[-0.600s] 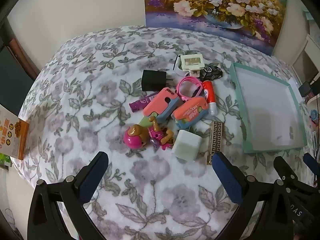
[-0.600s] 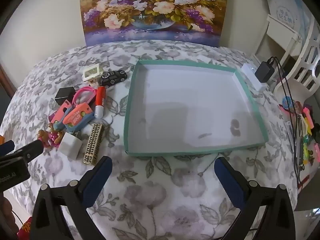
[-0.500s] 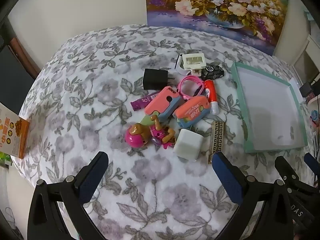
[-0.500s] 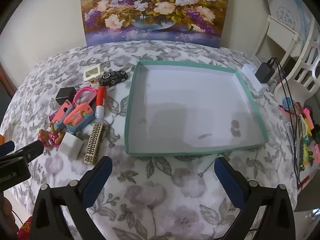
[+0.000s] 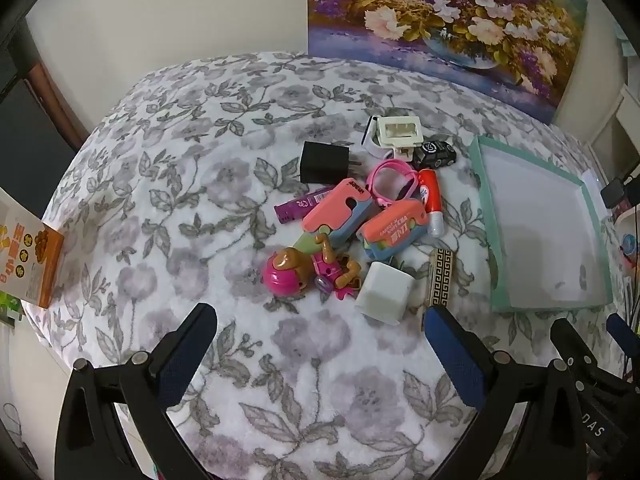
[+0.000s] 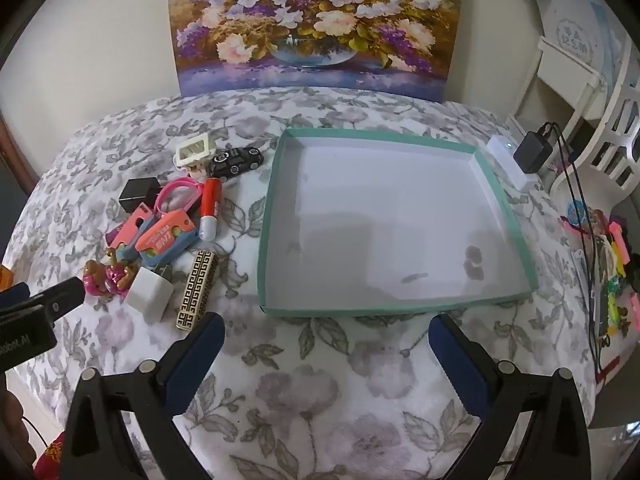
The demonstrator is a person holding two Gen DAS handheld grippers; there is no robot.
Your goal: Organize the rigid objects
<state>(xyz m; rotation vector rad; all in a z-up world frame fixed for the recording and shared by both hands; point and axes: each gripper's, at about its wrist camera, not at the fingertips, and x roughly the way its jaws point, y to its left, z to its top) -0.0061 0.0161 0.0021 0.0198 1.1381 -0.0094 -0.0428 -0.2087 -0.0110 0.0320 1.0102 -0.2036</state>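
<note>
A heap of small hard items lies on the floral cloth: a white cube charger [image 5: 383, 293], a black-and-gold patterned bar [image 5: 440, 277], a pink doll toy [image 5: 304, 270], two coral cases [image 5: 394, 229], a black charger [image 5: 325, 162], a red-and-white tube [image 5: 431, 202] and a black toy car [image 5: 434, 154]. To their right stands a shallow teal tray [image 6: 267, 240] with a white floor and nothing in it. My left gripper [image 5: 316, 334] hangs open just short of the heap. My right gripper [image 6: 326, 340] is open before the tray's near rim. Neither holds anything.
A flower painting [image 6: 312, 24] leans on the back wall. An orange box [image 5: 30, 258] sits at the cloth's left edge. A white power strip with a black adapter [image 6: 530, 154], cables and colourful clutter [image 6: 612, 276] crowd the right side beyond the tray.
In the left wrist view the heap and tray have slid slightly down the frame. The right wrist view is practically unchanged. Both grippers stay open.
</note>
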